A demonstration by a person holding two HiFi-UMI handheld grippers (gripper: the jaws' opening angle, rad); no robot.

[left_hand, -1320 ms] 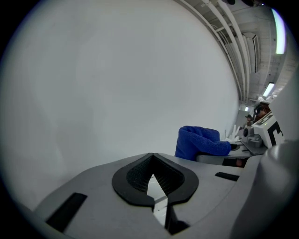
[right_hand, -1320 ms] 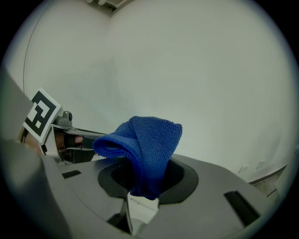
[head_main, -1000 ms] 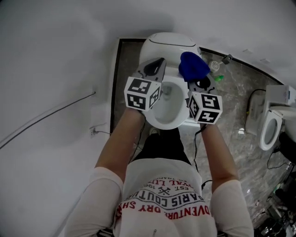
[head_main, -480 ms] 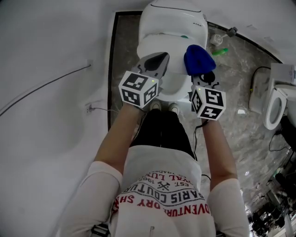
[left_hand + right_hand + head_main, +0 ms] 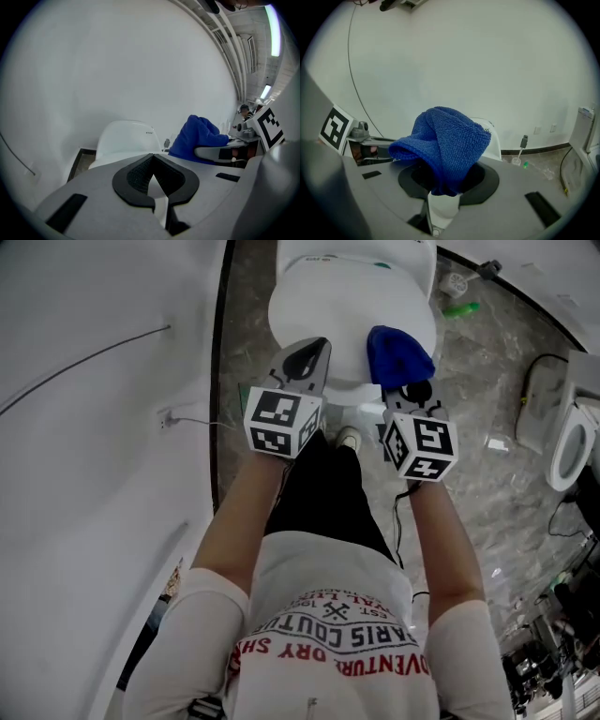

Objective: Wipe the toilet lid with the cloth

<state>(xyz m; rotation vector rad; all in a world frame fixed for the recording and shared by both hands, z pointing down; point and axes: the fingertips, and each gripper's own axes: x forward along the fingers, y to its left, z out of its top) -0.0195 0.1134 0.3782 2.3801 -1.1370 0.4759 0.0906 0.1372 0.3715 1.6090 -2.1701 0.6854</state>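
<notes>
The white toilet (image 5: 352,310) stands at the top of the head view, its smooth lid (image 5: 319,306) facing up. My right gripper (image 5: 405,390) is shut on a bunched blue cloth (image 5: 398,352), which hangs over the lid's right front part; whether it touches I cannot tell. In the right gripper view the cloth (image 5: 443,145) sticks up from the jaws of the gripper (image 5: 445,190) and hides most of the toilet (image 5: 491,138). My left gripper (image 5: 317,345) is shut and empty over the lid's left front edge. The left gripper view shows the gripper (image 5: 152,159), the lid (image 5: 123,140) and the cloth (image 5: 197,138).
A white wall (image 5: 94,427) with a cable and a socket (image 5: 167,416) runs close on the left. A green bottle (image 5: 459,308) and a brush (image 5: 457,282) stand right of the toilet. Another white toilet (image 5: 565,442) is at the far right. My feet (image 5: 347,438) are at the toilet's front.
A second ago the open bowl showed between the grippers; now the closed lid shows. The toilet has slid up the view, and both grippers hold nearer its front edge.
</notes>
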